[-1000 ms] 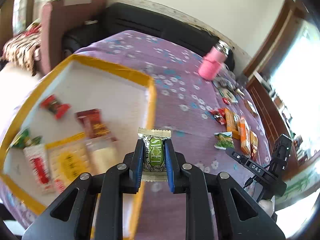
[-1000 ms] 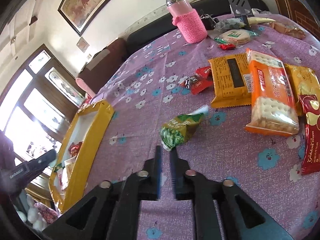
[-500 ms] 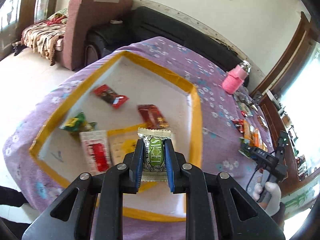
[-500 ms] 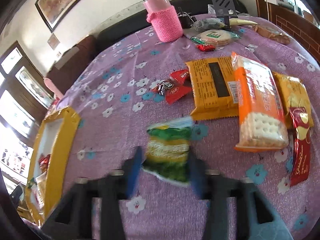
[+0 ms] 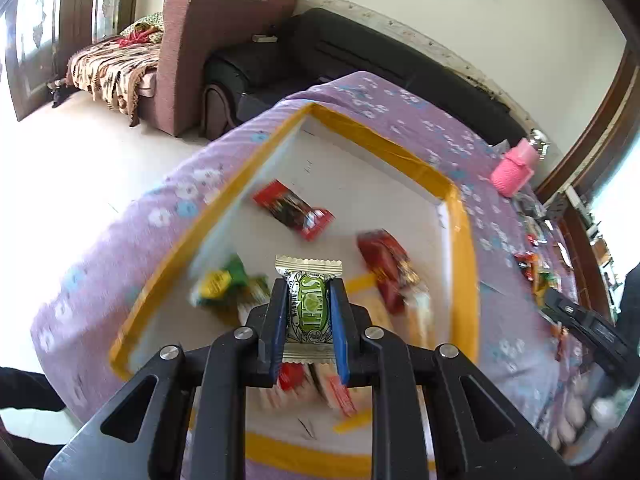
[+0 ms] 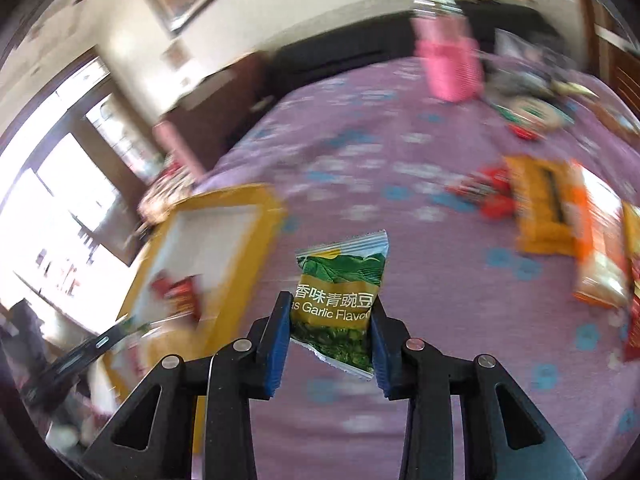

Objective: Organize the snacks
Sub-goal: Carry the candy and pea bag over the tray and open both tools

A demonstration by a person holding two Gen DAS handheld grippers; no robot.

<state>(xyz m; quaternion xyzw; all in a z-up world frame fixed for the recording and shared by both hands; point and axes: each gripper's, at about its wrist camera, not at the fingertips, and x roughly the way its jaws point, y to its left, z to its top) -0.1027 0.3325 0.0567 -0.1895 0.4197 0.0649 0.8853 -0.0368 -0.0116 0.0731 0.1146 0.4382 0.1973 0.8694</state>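
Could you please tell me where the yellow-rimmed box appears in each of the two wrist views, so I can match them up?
Left wrist view: the yellow-rimmed box fills the middle of the picture, below and beyond the left gripper, which holds a green candy.
Right wrist view: the box sits left of centre, blurred, left of the right gripper and its pea snack packet.
Shared landmark: the pink bottle on the purple cloth.

Glossy foil candy wrapper [image 5: 308, 312], matt floral cloth tablecloth [image 6: 400, 184], shiny pea packet [image 6: 338, 300]
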